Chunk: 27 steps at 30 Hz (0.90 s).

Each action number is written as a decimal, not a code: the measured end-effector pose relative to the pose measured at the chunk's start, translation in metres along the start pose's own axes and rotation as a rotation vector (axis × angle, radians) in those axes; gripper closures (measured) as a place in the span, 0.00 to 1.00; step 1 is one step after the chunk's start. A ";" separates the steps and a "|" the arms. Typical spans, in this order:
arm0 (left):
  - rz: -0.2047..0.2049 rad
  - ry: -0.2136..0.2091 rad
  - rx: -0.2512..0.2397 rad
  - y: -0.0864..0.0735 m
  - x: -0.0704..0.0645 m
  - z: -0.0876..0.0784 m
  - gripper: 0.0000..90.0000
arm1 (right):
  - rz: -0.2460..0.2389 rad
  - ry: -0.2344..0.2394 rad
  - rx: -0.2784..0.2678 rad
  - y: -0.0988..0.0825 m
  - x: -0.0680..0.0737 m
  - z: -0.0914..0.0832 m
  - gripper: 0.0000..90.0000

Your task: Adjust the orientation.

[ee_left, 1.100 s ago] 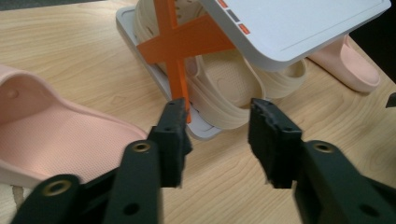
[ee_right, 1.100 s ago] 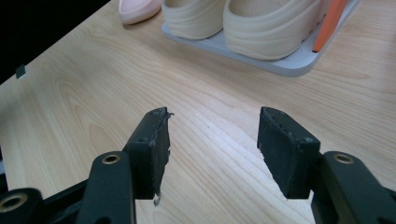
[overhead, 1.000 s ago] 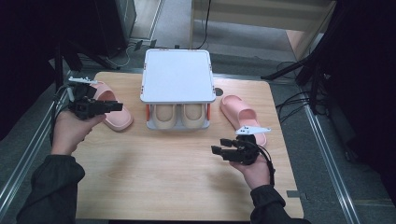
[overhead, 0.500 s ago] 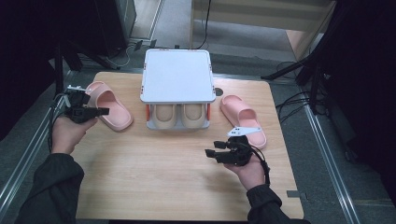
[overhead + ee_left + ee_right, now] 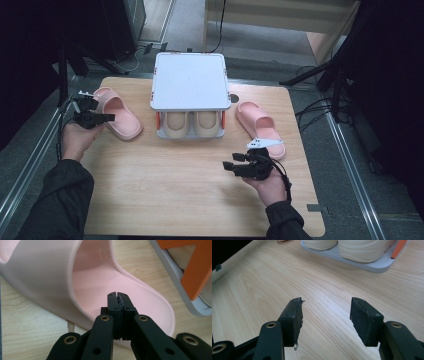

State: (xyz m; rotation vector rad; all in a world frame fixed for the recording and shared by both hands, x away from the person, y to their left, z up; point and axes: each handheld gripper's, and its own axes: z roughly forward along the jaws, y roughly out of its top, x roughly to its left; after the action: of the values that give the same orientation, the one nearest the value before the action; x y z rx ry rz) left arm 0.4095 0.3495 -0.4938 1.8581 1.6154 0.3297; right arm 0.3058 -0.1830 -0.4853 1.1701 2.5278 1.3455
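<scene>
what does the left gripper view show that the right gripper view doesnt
Left gripper view alone: the left gripper, jaws shut with nothing between them, tips over the sole of a pink slipper, and an orange post of the rack.
Right gripper view alone: the right gripper, jaws open and empty above bare table, and two cream shoes on the rack's lower shelf.
Both: the light wooden tabletop and the grey edge of the shoe rack.
</scene>
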 end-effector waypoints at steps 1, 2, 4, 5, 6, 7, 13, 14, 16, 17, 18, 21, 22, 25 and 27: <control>-0.006 0.004 -0.002 0.001 0.001 0.001 0.99 | -0.003 -0.007 0.004 -0.001 0.000 -0.001 0.49; -0.015 0.003 -0.005 0.001 0.003 0.003 0.99 | -0.004 -0.011 0.005 -0.002 0.001 -0.002 0.49; -0.018 0.008 0.008 0.002 0.005 0.007 0.99 | -0.005 -0.018 0.006 -0.004 0.001 -0.003 0.49; -0.014 0.014 0.011 0.002 0.005 0.009 0.99 | 0.001 -0.020 0.008 -0.006 0.001 -0.005 0.49; -0.014 0.016 0.016 0.002 0.004 0.012 0.99 | -0.002 -0.023 0.007 -0.006 0.001 -0.005 0.49; -0.012 0.014 0.015 0.002 0.004 0.014 0.99 | 0.003 -0.026 0.009 -0.007 0.001 -0.006 0.49; -0.018 0.032 0.010 0.003 0.007 0.017 0.99 | 0.003 -0.038 0.003 -0.011 0.001 -0.011 0.49; -0.022 0.031 0.010 0.003 0.008 0.017 0.99 | 0.002 -0.041 0.004 -0.011 0.001 -0.011 0.49; -0.024 0.057 0.001 0.001 0.008 0.015 0.99 | 0.002 -0.045 0.008 -0.012 0.001 -0.012 0.49; -0.026 0.055 -0.001 0.000 0.009 0.014 0.99 | 0.002 -0.049 0.007 -0.013 0.001 -0.013 0.49; -0.030 0.046 -0.002 -0.001 0.010 0.013 0.99 | 0.003 -0.051 0.008 -0.013 0.000 -0.013 0.49; -0.049 0.037 -0.001 -0.003 0.015 0.011 0.99 | 0.010 -0.055 0.006 -0.013 -0.001 -0.014 0.49; -0.050 0.038 0.001 -0.003 0.016 0.010 0.99 | 0.010 -0.055 0.008 -0.013 -0.001 -0.014 0.49; -0.023 0.050 0.011 -0.005 0.016 0.007 0.99 | 0.010 -0.052 0.012 -0.013 -0.001 -0.013 0.49; -0.022 0.051 0.009 -0.006 0.018 0.006 0.98 | 0.011 -0.051 0.015 -0.013 -0.001 -0.013 0.49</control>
State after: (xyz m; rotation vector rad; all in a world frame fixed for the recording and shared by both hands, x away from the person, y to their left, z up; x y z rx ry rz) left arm 0.4121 0.3650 -0.5055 1.8507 1.6730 0.3631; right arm 0.2937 -0.1967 -0.4868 1.2062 2.5038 1.2841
